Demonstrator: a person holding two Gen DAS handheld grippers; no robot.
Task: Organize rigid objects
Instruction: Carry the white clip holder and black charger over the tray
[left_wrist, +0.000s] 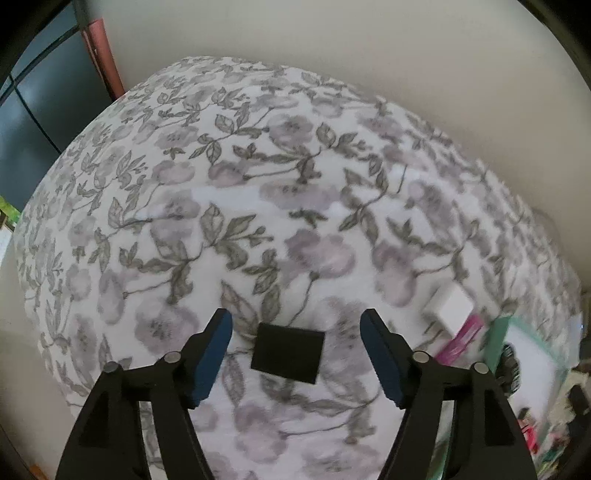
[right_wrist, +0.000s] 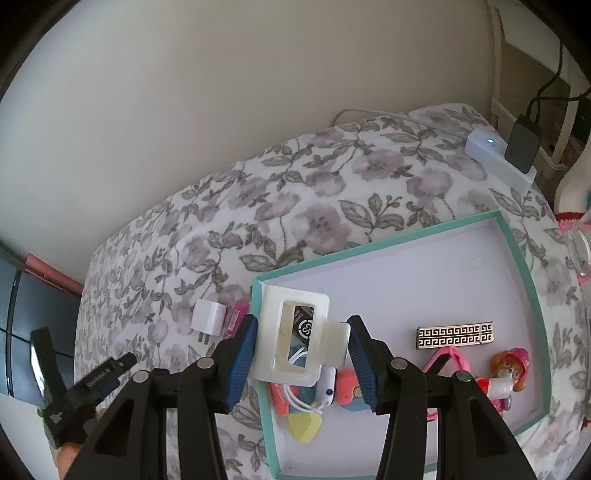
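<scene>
- The left gripper (left_wrist: 295, 354) points steeply down at the flowered cloth (left_wrist: 258, 177) with its jaws standing wide apart, holding nothing.
- A small black square block (left_wrist: 288, 355) lies flat on the cloth between its blue pads (left_wrist: 212, 360), clear of both, its edges slightly skewed to the jaws; it is too plain to say more.
- To that gripper's right, a white plug adapter (left_wrist: 452, 306), a pink item (left_wrist: 461, 338) and the teal tray's corner (left_wrist: 498, 339) are smeared by blur.
- The right gripper (right_wrist: 303, 362) is clamped on a white plastic frame (right_wrist: 291, 332) with a rectangular window, its long axis running away from the gripper and leaning a little left, a side tab against the right pad.
- The frame hangs over the near left corner of the teal tray (right_wrist: 524, 266), hiding part of a black card, a white cable (right_wrist: 299, 402) and an orange piece below.
- Right of the jaws inside the tray: a gold patterned bar (right_wrist: 454, 336), pink glasses (right_wrist: 448, 360), a toy figure (right_wrist: 509, 369).
- Beyond, at the cloth's far edge, sits a white power strip (right_wrist: 495, 155).
</scene>
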